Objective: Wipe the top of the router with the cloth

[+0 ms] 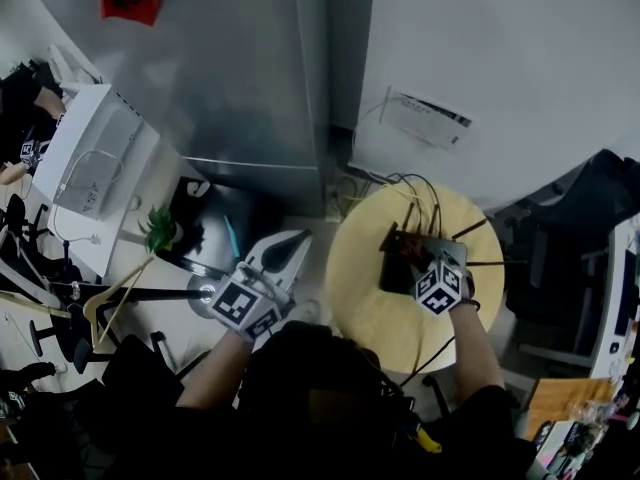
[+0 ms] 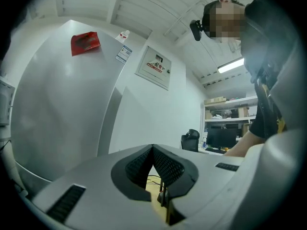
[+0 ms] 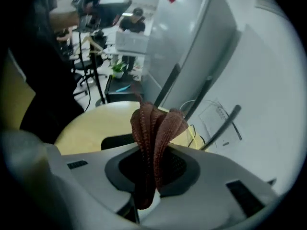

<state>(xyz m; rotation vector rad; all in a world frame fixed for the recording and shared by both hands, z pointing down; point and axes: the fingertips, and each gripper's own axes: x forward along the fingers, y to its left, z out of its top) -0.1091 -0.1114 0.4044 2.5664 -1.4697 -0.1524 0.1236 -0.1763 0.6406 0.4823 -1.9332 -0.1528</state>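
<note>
Gripping a bunched rust-brown knitted cloth (image 3: 156, 128) between the closed jaws of the right claw (image 3: 154, 166), with the folds fanning up past the tips and the rest running down between the black ribbed pads. Holding that right claw (image 1: 428, 273) low over the flat black plastic router (image 1: 402, 260), marker cube uppermost in the head view. Finding the router about the middle of the round pale-yellow wooden surface (image 1: 365, 313), a little toward the far edge by the white wall, with thin black antennas (image 1: 478, 230) splaying toward the far and right edges. Showing, in the right gripper view, the router (image 3: 115, 140) as a dark flat shape lying on the surface just ahead and left of the jaws, with two antennas slanting up beyond the cloth. Cannot tell from any view whether cloth and router touch. Carrying the left claw (image 1: 298, 240) off the surface, beyond its left edge and well apart from the router, jaws pressed together tip to tip and nothing between them in the left gripper view. Pointing it up toward a tall grey metal refrigerator (image 2: 62, 104), with a red tag (image 2: 85, 42) stuck near the top of the door. Glimpsing, through the gap under the closed pads, a strip of the yellow surface and a thin dark antenna.
</note>
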